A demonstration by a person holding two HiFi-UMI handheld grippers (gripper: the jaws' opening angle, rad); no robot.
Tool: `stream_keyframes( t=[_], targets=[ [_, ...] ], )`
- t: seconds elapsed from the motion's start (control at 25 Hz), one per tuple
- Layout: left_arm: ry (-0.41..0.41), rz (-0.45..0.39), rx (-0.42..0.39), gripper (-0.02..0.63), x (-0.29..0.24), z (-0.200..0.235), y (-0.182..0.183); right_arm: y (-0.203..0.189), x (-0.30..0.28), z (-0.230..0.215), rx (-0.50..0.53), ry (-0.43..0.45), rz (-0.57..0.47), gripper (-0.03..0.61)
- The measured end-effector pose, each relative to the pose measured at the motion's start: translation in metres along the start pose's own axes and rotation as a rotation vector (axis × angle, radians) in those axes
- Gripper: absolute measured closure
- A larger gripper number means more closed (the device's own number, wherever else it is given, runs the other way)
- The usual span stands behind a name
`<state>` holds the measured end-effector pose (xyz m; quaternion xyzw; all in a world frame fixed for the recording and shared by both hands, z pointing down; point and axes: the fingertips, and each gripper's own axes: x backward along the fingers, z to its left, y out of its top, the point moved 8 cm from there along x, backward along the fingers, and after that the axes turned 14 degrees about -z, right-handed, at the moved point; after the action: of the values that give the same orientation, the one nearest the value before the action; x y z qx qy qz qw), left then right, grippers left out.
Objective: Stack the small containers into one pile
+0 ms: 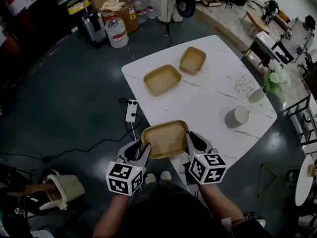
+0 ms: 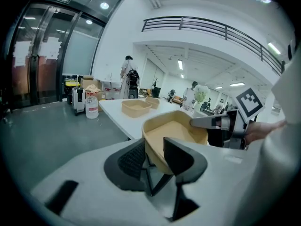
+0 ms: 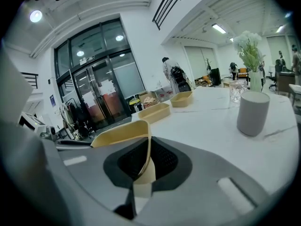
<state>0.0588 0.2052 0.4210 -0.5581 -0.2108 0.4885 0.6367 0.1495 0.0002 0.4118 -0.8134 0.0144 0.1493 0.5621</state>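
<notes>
Head view: a tan container (image 1: 165,139) hangs at the 6 o'clock edge of the white table (image 1: 213,100). The left gripper (image 1: 144,149) has it at its 9 o'clock rim and the right gripper (image 1: 190,138) at its 3 o'clock rim. A second container (image 1: 162,80) lies at 12 o'clock from it and a third container (image 1: 192,60) at 1 o'clock, the two just beside each other. A grey cup (image 1: 237,116) stands at 3 o'clock.

Left gripper view: the jaws straddle the container's side wall, one pad outside and one inside, clamped on it.

Right gripper view: the jaws are nearly together, pinching the thin opposite wall, which bows slightly between the pads.

The container looks light, thin-walled and somewhat flexible, probably pulp or plastic. A hard squeeze would likely buckle the rim, so a gentle grip mid-wall on opposite sides, as here, seems the best way to keep it level for nesting.
</notes>
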Motion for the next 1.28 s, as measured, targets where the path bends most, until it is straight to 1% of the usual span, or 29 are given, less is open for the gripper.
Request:
stream_keyframes(
  t=[0.16, 0.44, 0.56, 0.68, 0.8, 1.04, 1.28],
  targets=[
    [-0.001, -0.002, -0.007, 0.494, -0.01, -0.008, 0.0, 0.002, -0.002, -0.013, 0.002, 0.006, -0.005, 0.563],
    [-0.016, 0.001, -0.001, 0.506, -0.02, -0.012, 0.005, 0.005, -0.001, -0.023, -0.001, -0.019, -0.022, 0.563],
    [-0.049, 0.01, -0.015, 0.508, -0.03, -0.005, 0.007, 0.005, -0.005, -0.023, -0.014, -0.055, -0.028, 0.563],
    [-0.104, 0.012, -0.022, 0.508, -0.041, 0.004, 0.013, 0.007, -0.009, -0.022, -0.018, -0.106, -0.046, 0.563],
    [-0.16, 0.015, -0.034, 0.508, -0.051, 0.021, 0.024, 0.009, -0.018, -0.013, -0.026, -0.16, -0.07, 0.563],
    [-0.245, 0.038, -0.039, 0.511, -0.063, 0.076, 0.047, 0.01, -0.052, 0.024, -0.046, -0.25, -0.093, 0.563],
    [-0.313, 0.044, -0.048, 0.511, -0.069, 0.131, 0.072, 0.013, -0.089, 0.063, -0.059, -0.307, -0.12, 0.563]
  ],
)
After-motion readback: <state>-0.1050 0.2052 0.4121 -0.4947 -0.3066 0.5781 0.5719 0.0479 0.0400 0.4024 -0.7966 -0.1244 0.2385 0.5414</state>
